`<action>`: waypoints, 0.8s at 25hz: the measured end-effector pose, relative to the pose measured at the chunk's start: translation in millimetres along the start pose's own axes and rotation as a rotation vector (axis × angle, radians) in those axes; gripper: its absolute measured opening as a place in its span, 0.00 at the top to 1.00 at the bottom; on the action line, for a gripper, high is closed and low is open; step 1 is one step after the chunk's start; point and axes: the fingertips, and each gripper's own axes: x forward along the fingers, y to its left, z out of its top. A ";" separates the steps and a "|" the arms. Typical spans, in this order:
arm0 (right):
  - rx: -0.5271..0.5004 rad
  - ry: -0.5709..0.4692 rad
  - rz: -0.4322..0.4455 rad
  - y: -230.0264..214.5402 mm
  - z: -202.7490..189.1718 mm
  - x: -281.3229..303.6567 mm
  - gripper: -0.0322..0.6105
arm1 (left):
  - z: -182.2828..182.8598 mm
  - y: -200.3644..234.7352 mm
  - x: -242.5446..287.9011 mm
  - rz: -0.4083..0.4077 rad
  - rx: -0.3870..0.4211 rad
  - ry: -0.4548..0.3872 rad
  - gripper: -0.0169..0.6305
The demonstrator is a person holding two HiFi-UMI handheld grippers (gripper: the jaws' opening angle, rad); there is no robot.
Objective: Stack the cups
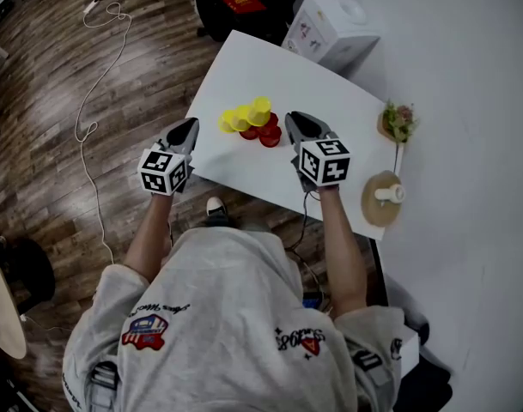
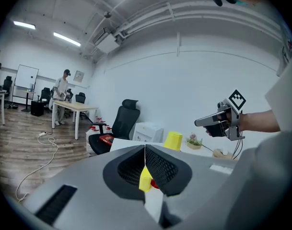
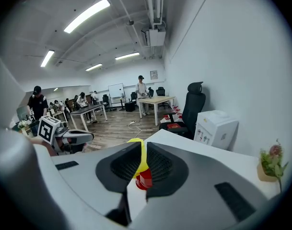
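Cups (image 1: 254,123) cluster on the table (image 1: 270,67), plant (image 1: 398,120) at their right.

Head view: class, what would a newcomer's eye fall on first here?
The bright cluster of yellow cups and red cups near the middle of the white table stands out first. Next come the left gripper and right gripper on either side of it, with their black-and-white marker cubes.

White table (image 1: 244,67): yellow cups (image 1: 244,117), red cups (image 1: 265,132), plant (image 1: 398,120).
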 end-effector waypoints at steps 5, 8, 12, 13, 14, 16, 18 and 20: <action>0.038 -0.046 -0.008 0.5 -4.0 -25.8 0.94 | 9.4 -25.1 -8.3 -0.006 0.041 -0.004 0.96; 0.045 -0.039 -0.044 0.9 -19.6 -43.8 0.94 | 8.2 -43.8 -19.4 -0.001 0.050 -0.002 0.96; 0.057 -0.050 -0.090 6.5 -41.6 -74.8 0.94 | 2.7 -73.8 -39.0 -0.003 0.054 0.002 0.96; 0.055 -0.059 -0.105 7.8 -45.5 -84.3 0.94 | 1.2 -82.2 -44.6 -0.003 0.056 0.003 0.96; 0.052 -0.072 -0.120 9.1 -48.7 -94.3 0.94 | -0.1 -90.5 -50.6 -0.003 0.057 0.002 0.96; 0.047 -0.109 -0.143 13.4 -53.3 -114.8 0.94 | -2.8 -106.5 -62.9 -0.003 0.061 -0.001 0.96; 0.035 -0.152 -0.157 20.6 -57.5 -134.7 0.94 | -6.2 -123.1 -75.3 -0.006 0.071 -0.003 0.96; 0.012 -0.189 -0.169 29.1 -62.2 -152.9 0.94 | -8.9 -139.7 -87.7 -0.011 0.087 -0.007 0.96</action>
